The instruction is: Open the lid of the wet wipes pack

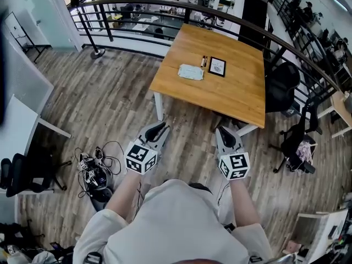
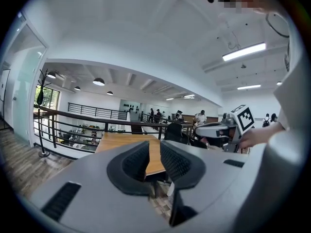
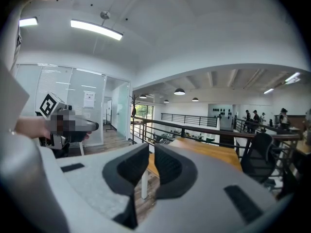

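Left gripper point(image 1: 157, 130) held in the air short of the table point(image 1: 231, 95), jaws slightly parted, grasping nothing; wet wipes pack point(image 1: 191, 71) lying flat on the table's far half, well apart from both tools; right gripper point(image 1: 226, 136) likewise raised, released, empty.

Wet wipes pack point(image 1: 191, 71): too small in the head view to tell the lid's state. The small dark item point(image 1: 204, 61) just beside it is unidentifiable. Both gripper views see the table point(image 1: 236, 92) near edge-on, partly behind the jaws.
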